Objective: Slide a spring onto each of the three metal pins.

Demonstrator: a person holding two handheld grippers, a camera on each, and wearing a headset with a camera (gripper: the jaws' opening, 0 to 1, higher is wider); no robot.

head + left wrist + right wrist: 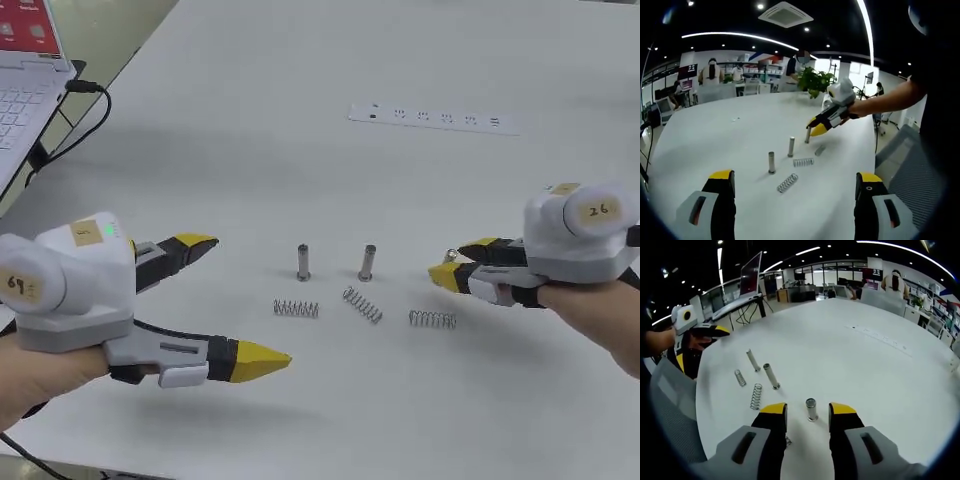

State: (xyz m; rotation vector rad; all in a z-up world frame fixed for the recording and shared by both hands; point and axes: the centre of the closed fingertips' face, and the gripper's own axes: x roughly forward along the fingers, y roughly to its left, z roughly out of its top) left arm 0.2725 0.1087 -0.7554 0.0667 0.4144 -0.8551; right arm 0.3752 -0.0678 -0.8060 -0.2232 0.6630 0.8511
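- The right tongs [808,415] are released. Their jaws stand apart on either side of the right pin [811,409], with a gap on both sides, and they grasp nothing.
- The left tongs [238,300] are spread wide and empty at the near left of the bench [250,150], well apart from the parts.
- The left pin [303,262] and middle pin [367,262] stand upright near mid-bench, to the left of the right pin.
- The left spring [296,308], middle spring [362,304] and right spring [432,319] lie flat just nearer than the pins. None is on a pin yet.
- Risk: the pins seem to stand free, so if the right tongs close off-centre, one jaw would likely hit first and tip the right pin.
- Risk: the right spring lies close by the right tongs, and a low sweep there could push it off along the bench.
- Risk: a spring squeezed hard may flick out of the tongs. One held crooked would probably catch on a pin's top and knock the pin over.
- Risk: with the left tongs this wide, reaching for one spring could nudge the left pin.
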